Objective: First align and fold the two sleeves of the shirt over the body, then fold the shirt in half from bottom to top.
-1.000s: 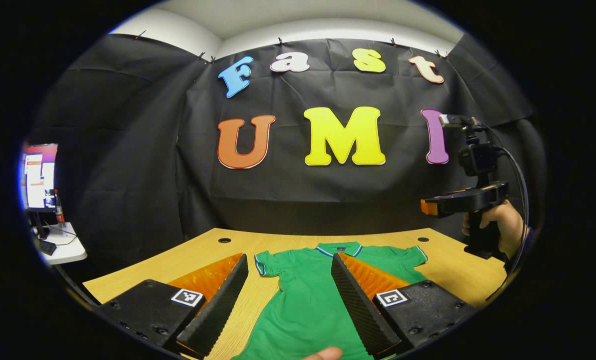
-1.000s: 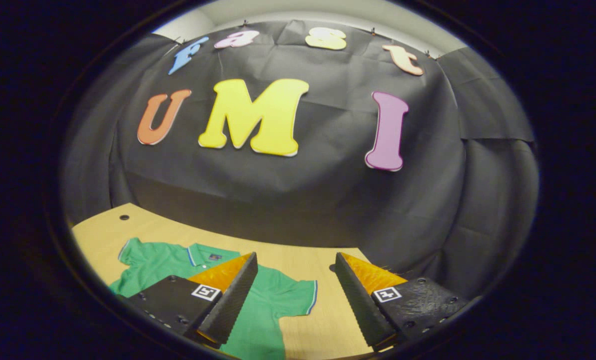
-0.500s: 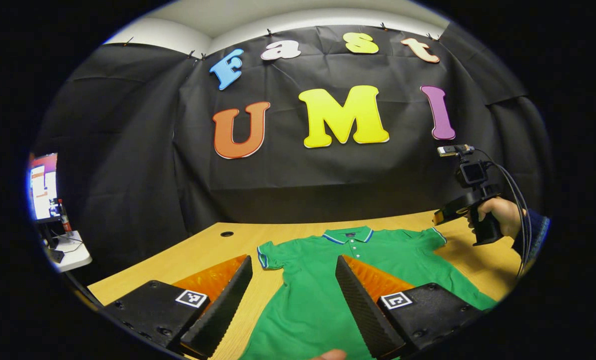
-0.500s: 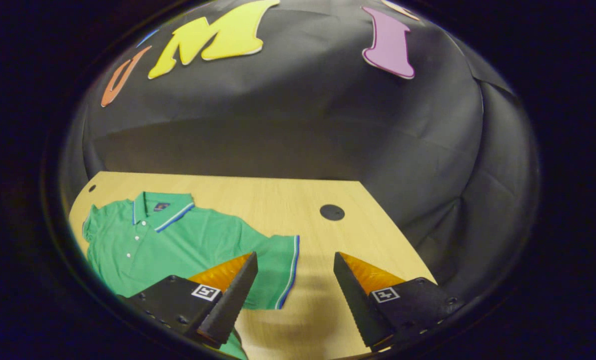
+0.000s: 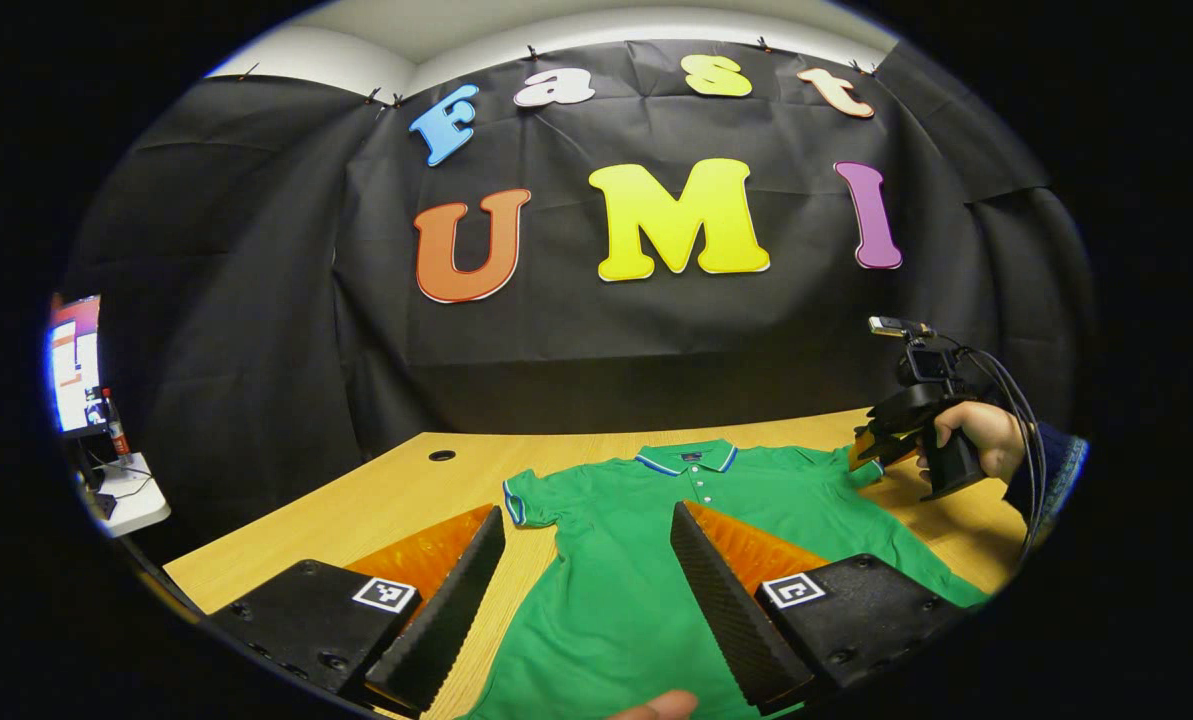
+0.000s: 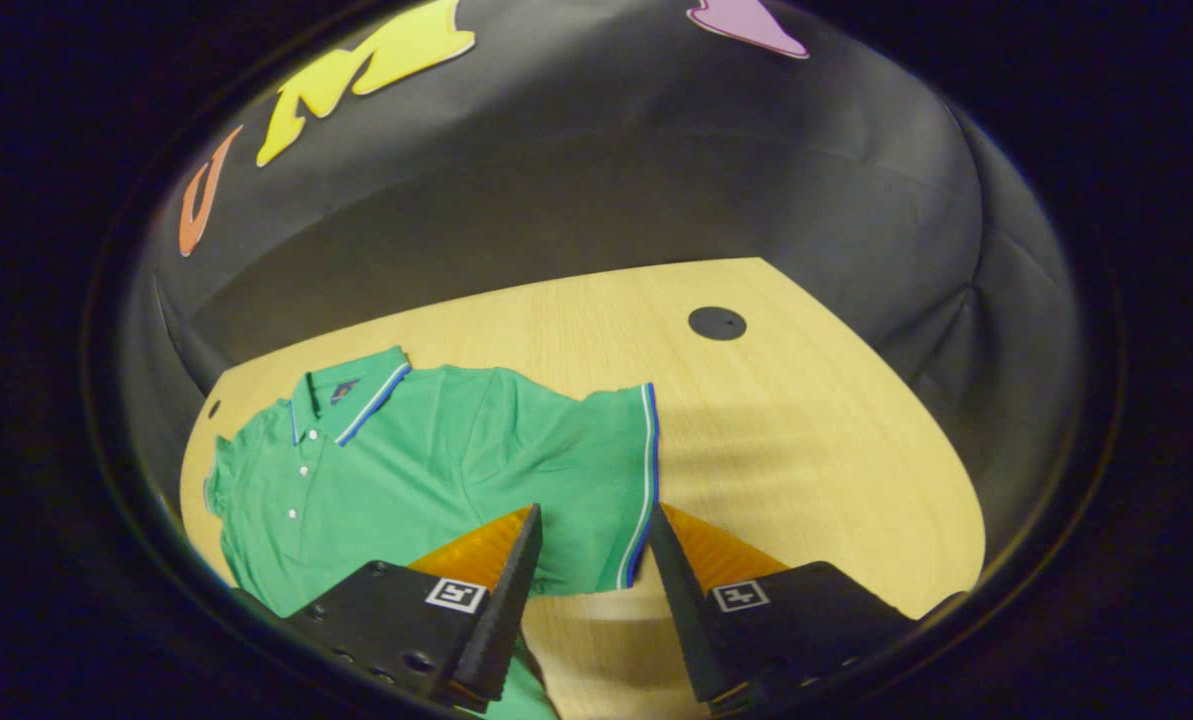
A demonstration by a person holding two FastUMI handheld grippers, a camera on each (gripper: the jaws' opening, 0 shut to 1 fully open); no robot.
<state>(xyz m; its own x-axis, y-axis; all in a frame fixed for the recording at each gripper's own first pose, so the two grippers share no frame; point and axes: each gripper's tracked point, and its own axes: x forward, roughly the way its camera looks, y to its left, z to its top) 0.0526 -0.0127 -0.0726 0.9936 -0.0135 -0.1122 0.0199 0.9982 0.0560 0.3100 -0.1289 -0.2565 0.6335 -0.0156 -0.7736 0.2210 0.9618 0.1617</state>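
I have the green shirt (image 5: 646, 560) lying flat and face up on the wooden counter (image 5: 356, 510), collar (image 5: 686, 460) toward the black wall, both short sleeves spread out to the sides and nothing folded yet. My left gripper (image 5: 588, 600) hovers above the lower body of the shirt with its jaws wide apart and nothing between them; the left sleeve (image 5: 528, 497) lies just ahead of its left finger. In the left gripper view I can see a hand (image 5: 976, 440) holding the right gripper (image 5: 871, 448) at the far right, low over the right sleeve. From the right gripper view, the right gripper (image 6: 586, 590) has its jaws open, straddling the striped cuff of the right sleeve (image 6: 606, 470); I cannot tell whether either finger touches the cloth. A round hole (image 6: 717, 323) in the counter sits well beyond that sleeve
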